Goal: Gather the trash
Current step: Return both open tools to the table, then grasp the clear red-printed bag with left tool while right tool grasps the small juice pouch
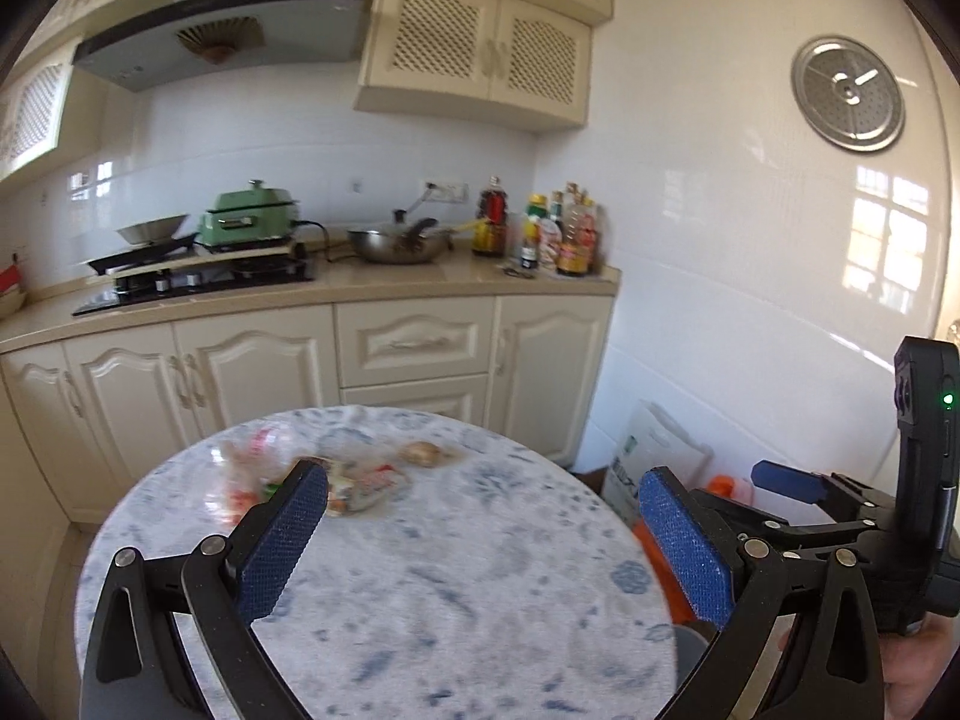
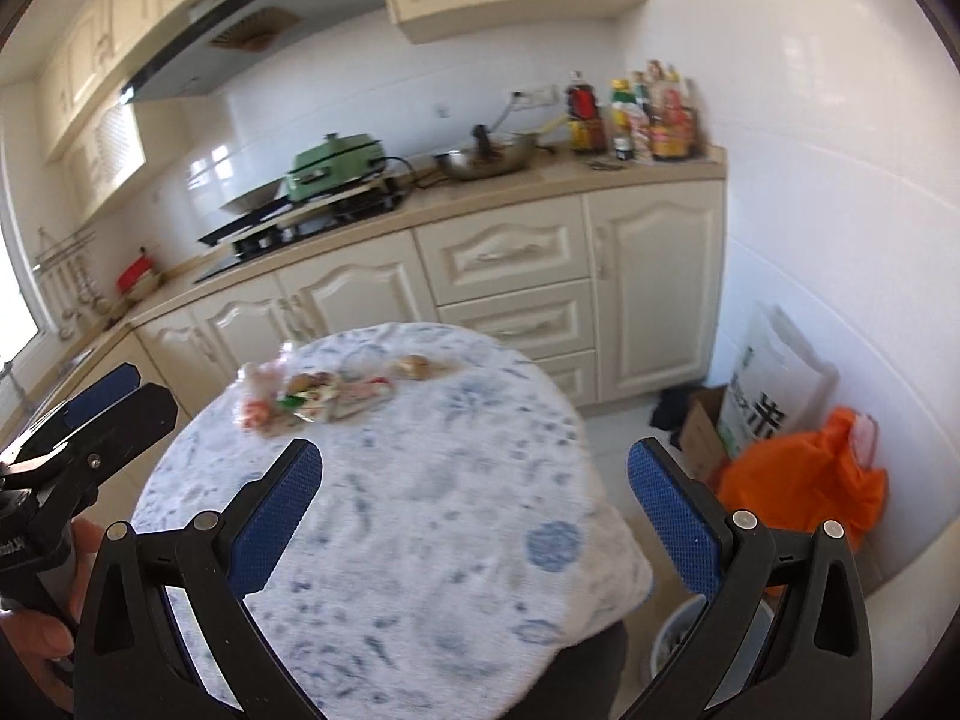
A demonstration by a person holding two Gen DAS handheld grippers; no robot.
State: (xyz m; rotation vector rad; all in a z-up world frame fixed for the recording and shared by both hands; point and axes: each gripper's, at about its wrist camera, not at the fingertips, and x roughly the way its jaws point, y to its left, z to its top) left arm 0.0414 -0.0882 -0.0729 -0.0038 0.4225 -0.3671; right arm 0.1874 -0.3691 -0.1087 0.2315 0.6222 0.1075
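A heap of crumpled wrappers [image 1: 360, 483] [image 2: 312, 396] lies at the far side of a round table with a blue-patterned white cloth [image 1: 450, 588] [image 2: 420, 510]. A small brown scrap [image 1: 425, 453] [image 2: 414, 367] lies to its right. My left gripper [image 1: 483, 531] is open and empty above the near half of the table. My right gripper [image 2: 474, 507] is open and empty above the table's right part. The right gripper also shows at the right of the left wrist view [image 1: 792, 480]. The left gripper also shows at the left of the right wrist view [image 2: 102, 396].
A grey bin [image 2: 678, 642] stands on the floor under the table's right edge. An orange bag [image 2: 804, 480], a white sack [image 2: 774, 384] and a cardboard box [image 2: 702, 426] sit by the right wall. Kitchen cabinets [image 1: 414, 348] with stove, pans and bottles run behind the table.
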